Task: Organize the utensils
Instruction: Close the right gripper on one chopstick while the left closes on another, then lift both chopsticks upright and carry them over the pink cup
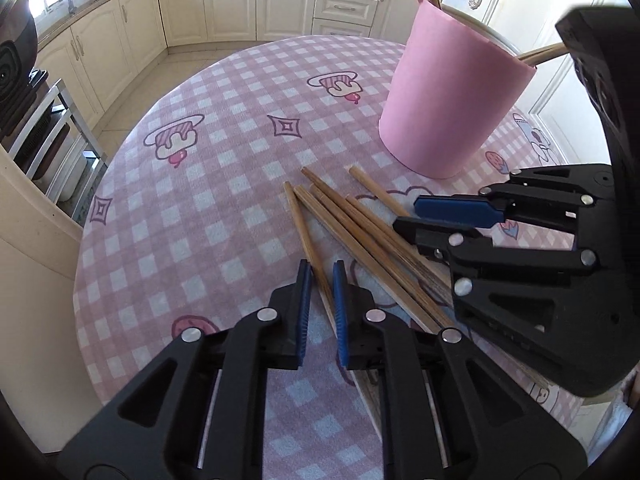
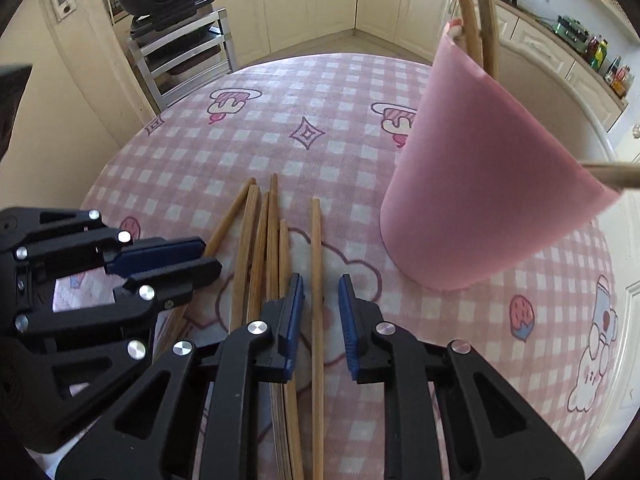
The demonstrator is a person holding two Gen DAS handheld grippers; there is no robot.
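Several wooden chopsticks (image 1: 352, 232) lie in a loose fan on the pink checked tablecloth (image 1: 224, 168). A pink cylindrical holder (image 1: 452, 92) stands behind them with chopsticks sticking out of it. My left gripper (image 1: 320, 280) is open low over the table, its jaws on either side of the leftmost chopstick (image 1: 306, 236). In the right wrist view my right gripper (image 2: 320, 292) is open, its jaws on either side of the rightmost single chopstick (image 2: 317, 280). The holder (image 2: 480, 184) stands to its right. Each gripper shows in the other's view: right (image 1: 424, 212), left (image 2: 200, 256).
The round table's far edge (image 1: 280, 40) drops to a tiled kitchen floor with cream cabinets (image 1: 228, 0) behind. A metal rack (image 2: 180, 52) with an appliance on it stands to the left of the table.
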